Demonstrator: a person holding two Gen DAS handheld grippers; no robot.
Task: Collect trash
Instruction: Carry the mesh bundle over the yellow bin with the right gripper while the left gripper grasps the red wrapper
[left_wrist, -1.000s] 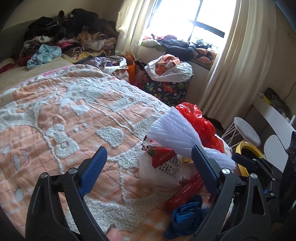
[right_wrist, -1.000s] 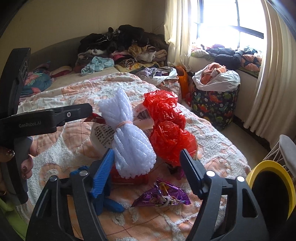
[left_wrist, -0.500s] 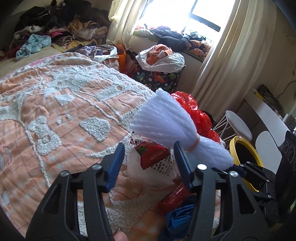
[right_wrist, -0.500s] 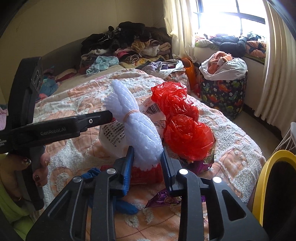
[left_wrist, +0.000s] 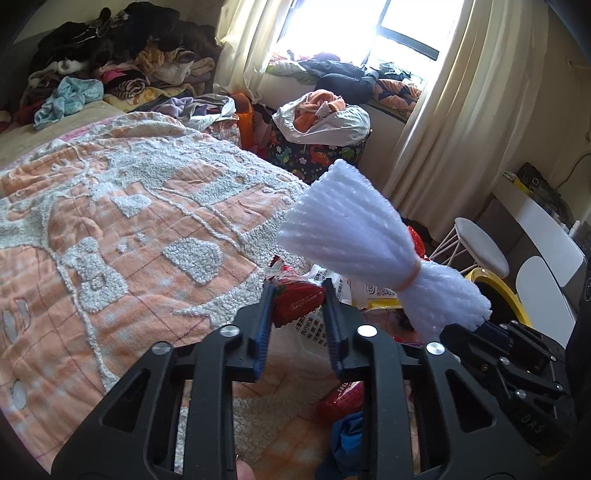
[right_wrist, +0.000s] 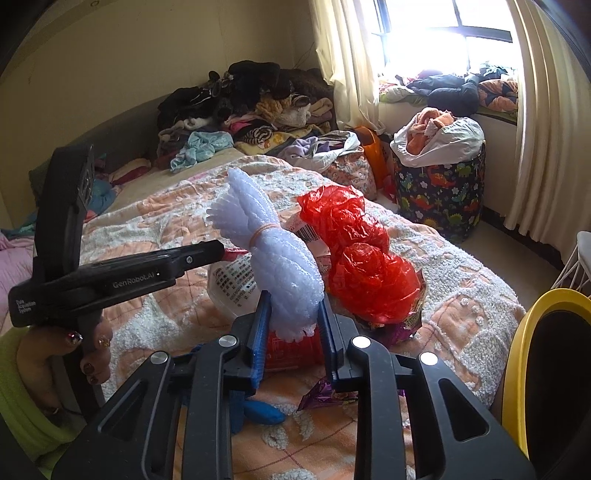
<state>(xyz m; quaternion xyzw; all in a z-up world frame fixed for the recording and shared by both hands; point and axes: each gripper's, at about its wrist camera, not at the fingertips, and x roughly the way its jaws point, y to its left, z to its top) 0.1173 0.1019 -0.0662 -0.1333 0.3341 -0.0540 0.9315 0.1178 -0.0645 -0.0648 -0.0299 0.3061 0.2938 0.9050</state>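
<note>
While the left gripper (left_wrist: 297, 317) showed its 2 fingers narrowed around a red packet (left_wrist: 298, 302) in the left view, actual contact could not be told. From the right view, the right gripper (right_wrist: 293, 334) clamped the white foam bundle (right_wrist: 275, 266) above the bed (right_wrist: 461, 280), beside red bags (right_wrist: 364, 254).

The banded white foam-net bundle (right_wrist: 280, 273) sits between the right gripper (right_wrist: 291, 321) fingers; the crumpled red plastic bag (right_wrist: 364, 266) lies right of it on the orange quilted bedspread (right_wrist: 436, 280).

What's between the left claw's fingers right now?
A red snack packet on the white bag, seen in the left wrist view; the left claw looks nearly closed on it.
</note>
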